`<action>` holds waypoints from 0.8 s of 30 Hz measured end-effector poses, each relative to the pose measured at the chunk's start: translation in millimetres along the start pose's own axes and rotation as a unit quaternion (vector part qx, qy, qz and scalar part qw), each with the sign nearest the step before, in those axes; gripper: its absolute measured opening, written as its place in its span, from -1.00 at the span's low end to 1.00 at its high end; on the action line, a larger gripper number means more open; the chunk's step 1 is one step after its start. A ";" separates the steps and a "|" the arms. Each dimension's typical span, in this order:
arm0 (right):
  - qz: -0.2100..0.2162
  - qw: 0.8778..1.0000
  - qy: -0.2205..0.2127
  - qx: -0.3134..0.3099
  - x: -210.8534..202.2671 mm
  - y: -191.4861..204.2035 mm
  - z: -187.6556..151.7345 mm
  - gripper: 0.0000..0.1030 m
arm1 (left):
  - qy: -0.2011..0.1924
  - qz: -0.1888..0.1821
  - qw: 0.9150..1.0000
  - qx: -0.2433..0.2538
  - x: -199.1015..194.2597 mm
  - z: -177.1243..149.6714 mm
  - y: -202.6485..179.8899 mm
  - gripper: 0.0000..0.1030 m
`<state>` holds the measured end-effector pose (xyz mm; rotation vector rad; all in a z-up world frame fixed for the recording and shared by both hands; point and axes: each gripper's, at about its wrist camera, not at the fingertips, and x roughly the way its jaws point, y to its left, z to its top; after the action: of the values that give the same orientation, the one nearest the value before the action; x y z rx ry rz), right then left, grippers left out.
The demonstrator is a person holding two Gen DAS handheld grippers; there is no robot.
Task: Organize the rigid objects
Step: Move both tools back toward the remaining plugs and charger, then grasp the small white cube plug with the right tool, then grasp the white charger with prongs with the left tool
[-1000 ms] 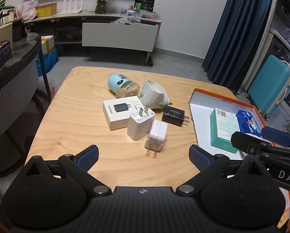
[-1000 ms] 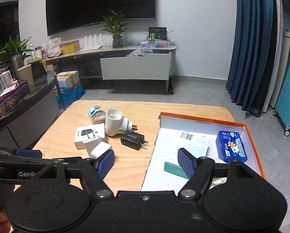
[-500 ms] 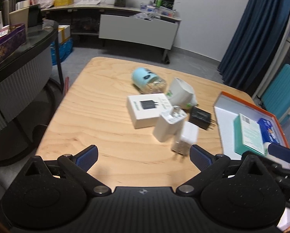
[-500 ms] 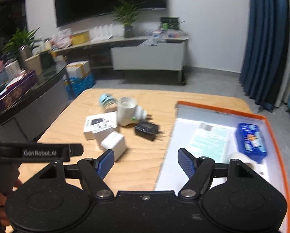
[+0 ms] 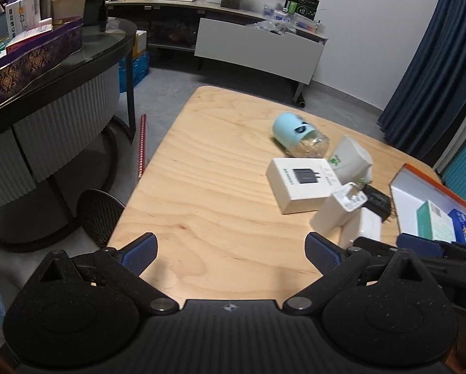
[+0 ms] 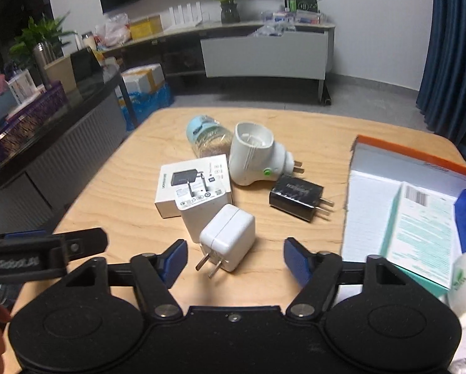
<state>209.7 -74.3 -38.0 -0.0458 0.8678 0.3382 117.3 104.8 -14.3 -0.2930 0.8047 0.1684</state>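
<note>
Right gripper [image 6: 235,260] hangs over the small white charger [image 6: 227,240], jaws closing but not touching it; it lies mid-table [image 6: 124,187], prongs pointing toward the near edge; left gripper [image 5: 231,249] wide apart over bare wood.

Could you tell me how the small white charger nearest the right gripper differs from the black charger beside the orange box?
The small white charger is white and cube-like with rounded edges; the black charger is black, flatter and bears printed lettering. The white charger's prongs point toward the camera, the black charger's toward the orange box. The white one touches a taller white adapter; the black one lies apart. Both lie on the table with two flat prongs.
</note>
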 end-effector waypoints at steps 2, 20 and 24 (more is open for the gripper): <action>-0.005 1.000 0.008 0.004 8.8 -0.3 1.8 0.33 | 0.002 -0.002 1.000 -0.005 2.8 0.9 2.6 1.00; -0.039 0.998 -0.029 0.038 -7.4 -37.2 0.9 -0.33 | -0.018 -0.070 0.996 0.059 23.6 5.9 -40.6 1.00; -0.051 0.997 -0.047 0.040 -31.3 -49.2 -8.0 -0.33 | -0.021 -0.059 0.997 0.037 30.3 5.9 -60.0 1.00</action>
<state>200.4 -130.7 -24.3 0.0008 0.7811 0.2077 157.6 51.1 -20.9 -0.2654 0.7485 0.0339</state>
